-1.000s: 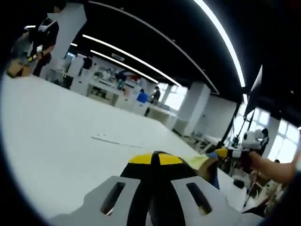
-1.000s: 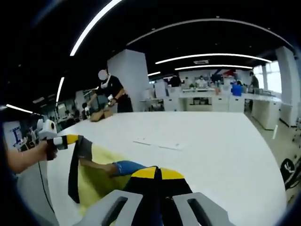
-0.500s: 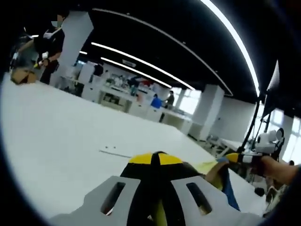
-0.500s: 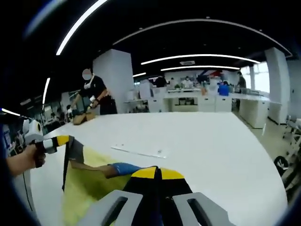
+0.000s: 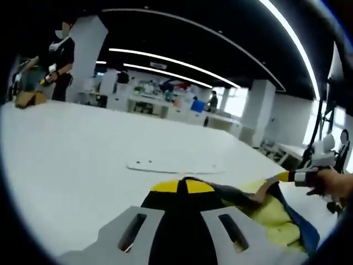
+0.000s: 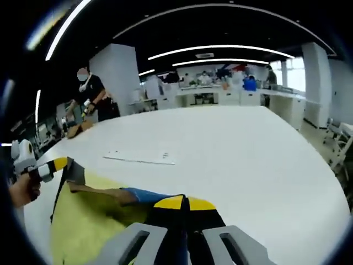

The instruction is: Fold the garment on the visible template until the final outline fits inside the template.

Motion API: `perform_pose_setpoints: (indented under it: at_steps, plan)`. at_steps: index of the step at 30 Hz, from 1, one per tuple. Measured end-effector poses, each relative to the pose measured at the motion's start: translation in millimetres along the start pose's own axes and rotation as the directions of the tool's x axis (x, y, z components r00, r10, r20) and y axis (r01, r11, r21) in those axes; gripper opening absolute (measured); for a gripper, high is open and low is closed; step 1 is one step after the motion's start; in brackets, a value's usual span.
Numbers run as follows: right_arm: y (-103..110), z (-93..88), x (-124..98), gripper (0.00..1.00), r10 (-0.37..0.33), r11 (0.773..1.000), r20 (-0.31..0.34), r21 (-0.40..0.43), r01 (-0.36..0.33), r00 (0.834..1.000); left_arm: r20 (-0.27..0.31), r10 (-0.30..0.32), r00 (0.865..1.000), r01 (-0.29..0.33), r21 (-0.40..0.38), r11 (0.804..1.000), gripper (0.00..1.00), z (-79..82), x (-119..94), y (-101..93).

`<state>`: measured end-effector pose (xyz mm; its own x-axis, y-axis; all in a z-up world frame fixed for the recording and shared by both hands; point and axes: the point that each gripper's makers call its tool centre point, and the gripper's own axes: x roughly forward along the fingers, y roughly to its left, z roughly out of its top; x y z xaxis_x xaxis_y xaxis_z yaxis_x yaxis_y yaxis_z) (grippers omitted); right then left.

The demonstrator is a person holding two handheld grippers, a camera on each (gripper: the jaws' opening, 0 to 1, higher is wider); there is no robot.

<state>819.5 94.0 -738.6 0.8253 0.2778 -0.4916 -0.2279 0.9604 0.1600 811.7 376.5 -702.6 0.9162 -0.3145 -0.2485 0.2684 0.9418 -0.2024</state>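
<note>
In the left gripper view, the left hand-held gripper (image 5: 185, 185) has its jaws pressed together on an edge of the garment (image 5: 271, 216), a yellow piece with dark and blue trim that stretches off to the right, where the right hand-held gripper (image 5: 287, 176) pinches its other end in the person's hand (image 5: 333, 184). Beyond lies the broad white surface (image 5: 66, 154), with a thin pale strip (image 5: 174, 166) flat on it, which may be the template's edge, though I cannot tell. In the right gripper view, the right hand-held gripper (image 6: 184, 201) is likewise clamped on the garment (image 6: 91, 221), the fabric spread taut toward the left hand-held gripper (image 6: 55, 164) at the far left, the strip (image 6: 140, 158) lying well apart on the surface (image 6: 248, 149). Judging by this, the garment is held up and stretched, no fold looks finished, and laying it down and folding it to fit remain.
</note>
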Motion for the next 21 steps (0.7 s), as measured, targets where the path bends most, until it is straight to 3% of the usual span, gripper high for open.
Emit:
perform_pose_setpoints:
  at_steps: [8,15,21]
  plan:
    - [-0.3,-28.0,19.4,0.0,-0.002,1.0,-0.072,0.006,0.002,0.997,-0.11,0.051,0.993,-0.043,0.071,0.997,0.0,-43.7,21.4,19.3]
    - [-3.7,-36.2,25.8,0.0,0.013,0.999,-0.102,-0.038,-0.017,0.995,-0.154,0.049,0.987,-0.035,0.092,0.995,0.0,-62.2,27.8,23.3]
    - [-4.4,-34.8,25.9,0.0,0.024,0.998,-0.102,-0.054,-0.029,0.995,-0.158,0.046,0.986,-0.028,0.116,0.993,0.02,-63.8,29.7,23.6]
